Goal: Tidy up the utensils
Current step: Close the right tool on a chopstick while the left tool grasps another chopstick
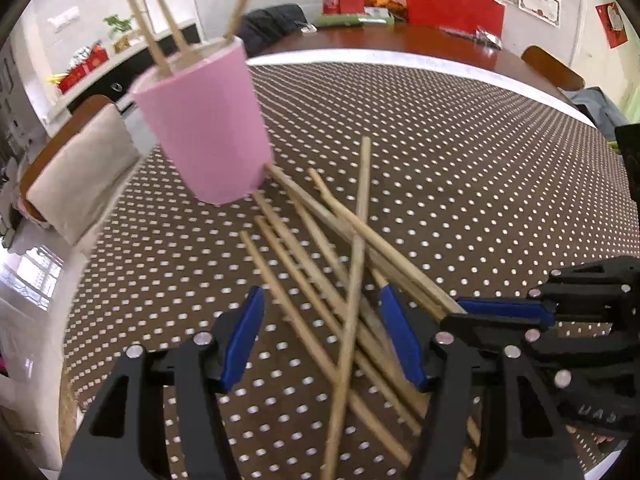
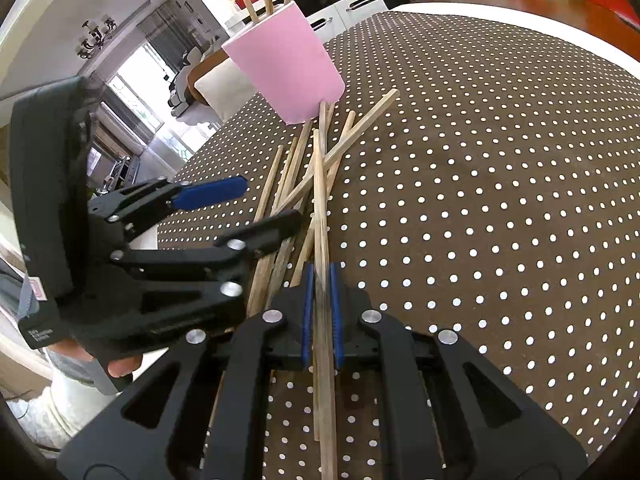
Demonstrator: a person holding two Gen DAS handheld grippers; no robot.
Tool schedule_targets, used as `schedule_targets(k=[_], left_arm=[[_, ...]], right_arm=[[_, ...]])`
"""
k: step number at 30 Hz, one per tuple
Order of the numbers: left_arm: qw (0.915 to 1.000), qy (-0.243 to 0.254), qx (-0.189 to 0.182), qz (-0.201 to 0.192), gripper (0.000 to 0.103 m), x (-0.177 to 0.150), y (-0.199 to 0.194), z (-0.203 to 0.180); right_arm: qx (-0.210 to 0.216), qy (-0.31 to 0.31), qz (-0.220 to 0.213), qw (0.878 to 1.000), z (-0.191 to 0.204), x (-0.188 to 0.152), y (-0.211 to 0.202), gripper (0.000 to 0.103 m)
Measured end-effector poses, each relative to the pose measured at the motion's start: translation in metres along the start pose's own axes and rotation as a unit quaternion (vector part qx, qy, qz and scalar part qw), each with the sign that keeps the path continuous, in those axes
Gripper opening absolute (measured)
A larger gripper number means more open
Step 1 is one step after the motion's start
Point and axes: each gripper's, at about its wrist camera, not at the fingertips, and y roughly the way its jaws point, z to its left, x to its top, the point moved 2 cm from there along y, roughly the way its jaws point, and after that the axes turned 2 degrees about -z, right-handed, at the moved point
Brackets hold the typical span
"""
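Jaws first: on the right gripper (image 2: 320,312) they are pinched tight on a single chopstick (image 2: 320,208), blue pads pressing it from both sides, the stick running straight out from between them toward the pink cup (image 2: 286,64). Over on the left gripper (image 1: 320,332) the jaws stand partly apart, straddling the pile of chopsticks (image 1: 316,248) with several sticks lying between the pads, and neither pad is seen pressing on any of them. In the right wrist view that same left gripper sits to the left of the pile, its blue-tipped finger (image 2: 210,194) out over the dotted cloth, a person's fingertips just showing beneath its black body.

And the utensils: a loose, criss-crossed heap of wooden chopsticks lies on the worktop (image 1: 480,168), which is covered in brown cloth with white dots. Their far ends reach right up to the base of the pink cup, which stands on the cloth just beyond the heap. Four sticks in the cup (image 1: 160,40) lean out of its rim at different angles. One long chopstick crosses the heap on top of the others.
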Motion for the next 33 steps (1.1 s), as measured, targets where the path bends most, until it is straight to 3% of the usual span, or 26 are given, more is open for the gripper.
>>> schedule_targets(k=[2,4,13,22,33], left_arm=[[0.9999,-0.007,-0.006,0.009,0.022,0.006,0.005,-0.001],[0.9992,-0.02,-0.029,0.02,0.013,0.01,0.007,0.0],[0.9967,-0.066,-0.046,0.011,0.007,-0.003,-0.008,0.02],[0.9929,-0.106,-0.053,0.004,0.006,-0.035,-0.028,0.057],[0.9787,-0.187,-0.084,-0.001,0.005,-0.049,-0.027,0.089]], right_arm=[[-0.001,0.0,0.003,1.0,0.0,-0.001,0.0,0.009],[-0.002,0.0,0.006,1.0,0.0,-0.001,-0.001,0.009],[0.008,0.009,0.024,1.0,-0.005,-0.005,-0.005,0.009],[-0.02,0.002,0.017,1.0,-0.004,-0.006,-0.011,0.009],[-0.043,-0.002,0.014,0.999,-0.01,0.003,-0.013,0.009]])
